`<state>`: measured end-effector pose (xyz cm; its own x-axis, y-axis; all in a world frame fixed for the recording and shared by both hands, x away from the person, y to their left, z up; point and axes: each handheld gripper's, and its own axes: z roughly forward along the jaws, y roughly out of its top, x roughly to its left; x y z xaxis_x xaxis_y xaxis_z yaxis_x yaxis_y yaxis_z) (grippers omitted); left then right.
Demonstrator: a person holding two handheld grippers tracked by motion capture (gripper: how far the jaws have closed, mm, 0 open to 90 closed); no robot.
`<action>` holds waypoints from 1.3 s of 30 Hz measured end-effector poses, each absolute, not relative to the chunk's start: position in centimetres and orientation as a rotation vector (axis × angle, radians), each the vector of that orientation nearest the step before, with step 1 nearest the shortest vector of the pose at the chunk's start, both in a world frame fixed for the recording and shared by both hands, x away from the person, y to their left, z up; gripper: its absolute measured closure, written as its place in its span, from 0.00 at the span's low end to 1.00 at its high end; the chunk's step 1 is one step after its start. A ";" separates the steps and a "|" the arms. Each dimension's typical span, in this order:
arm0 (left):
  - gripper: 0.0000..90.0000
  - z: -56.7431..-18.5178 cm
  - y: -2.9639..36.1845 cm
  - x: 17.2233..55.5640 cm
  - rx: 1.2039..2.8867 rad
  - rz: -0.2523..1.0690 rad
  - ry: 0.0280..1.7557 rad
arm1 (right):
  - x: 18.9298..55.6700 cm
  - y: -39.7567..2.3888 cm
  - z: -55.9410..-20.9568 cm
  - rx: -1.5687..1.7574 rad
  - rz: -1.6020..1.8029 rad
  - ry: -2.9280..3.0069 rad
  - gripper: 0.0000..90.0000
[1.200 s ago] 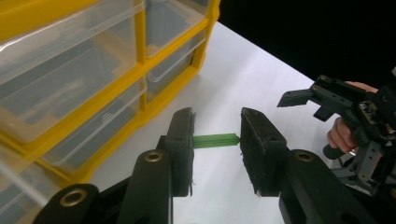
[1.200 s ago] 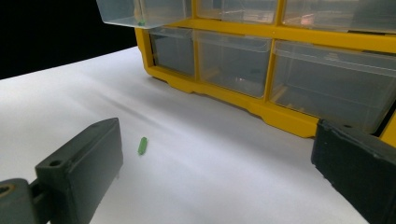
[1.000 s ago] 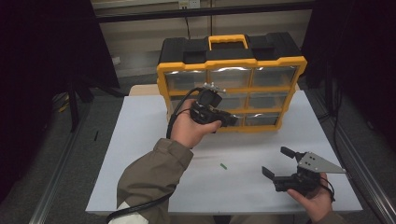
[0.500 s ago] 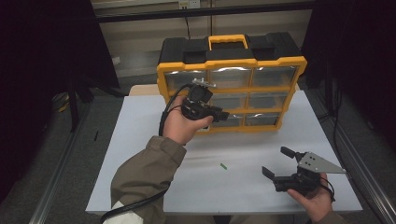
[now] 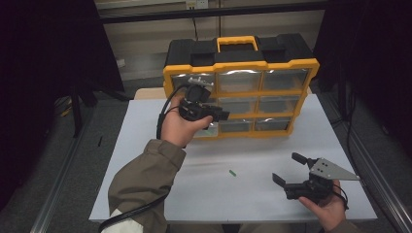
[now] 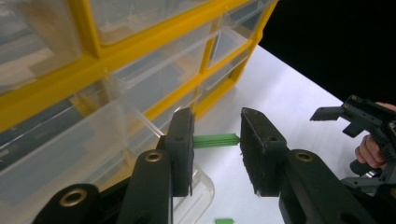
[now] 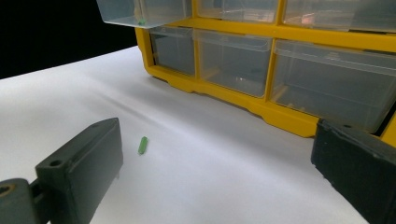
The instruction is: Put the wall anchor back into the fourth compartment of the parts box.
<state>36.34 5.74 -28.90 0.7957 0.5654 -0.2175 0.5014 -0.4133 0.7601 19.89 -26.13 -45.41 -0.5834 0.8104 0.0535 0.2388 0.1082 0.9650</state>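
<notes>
Right tongs (image 5: 287,169) sit near right on the counter (image 5: 145,184), jaws spread wide with nothing between them, idle. A loose green plug (image 5: 232,173) lies mid-counter, just left of them; it also shows in the right gripper view (image 7: 143,145). Farther in, left tongs (image 6: 215,140) are clamped on a second green piece (image 6: 215,139), held crosswise between the pads, up at the left column of the yellow drawer organiser (image 5: 240,99). One clear drawer (image 7: 142,11) in that column is pulled out and looks to have a small green bit already inside, though it's tiny at this range. My read: the step in hand is the drop-off, carrying the held piece to that open drawer. Next move calls for getting the pads squarely over the drawer mouth, clear of its front lip, then spreading the jaws so the piece falls in rather than bouncing onto the counter. After that, the loose plug is the likely next pick, and the right tongs are closest to it.
</notes>
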 end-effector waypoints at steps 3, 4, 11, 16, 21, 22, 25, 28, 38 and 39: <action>0.73 -28.5 6.2 36.5 2.091 0.099 0.793 | 19.9 -26.1 -45.4 1.018 1.500 1.888 0.02; 0.73 -28.5 6.3 36.5 2.086 0.111 0.796 | 19.9 -26.1 -45.4 1.018 1.500 1.888 0.02; 0.73 -28.0 7.3 36.7 2.078 0.144 0.821 | 19.9 -26.0 -45.4 1.018 1.501 1.890 0.02; 0.73 -28.1 8.2 37.0 2.079 0.166 0.838 | 19.9 -26.1 -45.4 1.013 1.499 1.891 0.02; 0.73 -28.4 8.9 37.3 2.069 0.179 0.862 | 19.9 -26.1 -45.4 1.017 1.501 1.888 0.02; 0.73 -28.5 9.0 37.3 2.079 0.188 0.869 | 19.9 -26.1 -45.4 1.017 1.501 1.890 0.02; 0.73 -28.6 9.3 37.4 2.077 0.198 0.878 | 19.9 -26.1 -45.4 1.011 1.498 1.892 0.02; 0.73 -28.7 9.7 37.5 2.085 0.212 0.892 | 19.9 -26.1 -45.4 1.011 1.498 1.892 0.02; 0.73 -29.4 10.6 37.7 2.088 0.240 0.918 | 19.9 -26.0 -45.4 1.011 1.500 1.894 0.02; 0.73 -29.5 10.6 37.6 2.082 0.243 0.927 | 19.9 -26.0 -45.4 1.012 1.499 1.894 0.02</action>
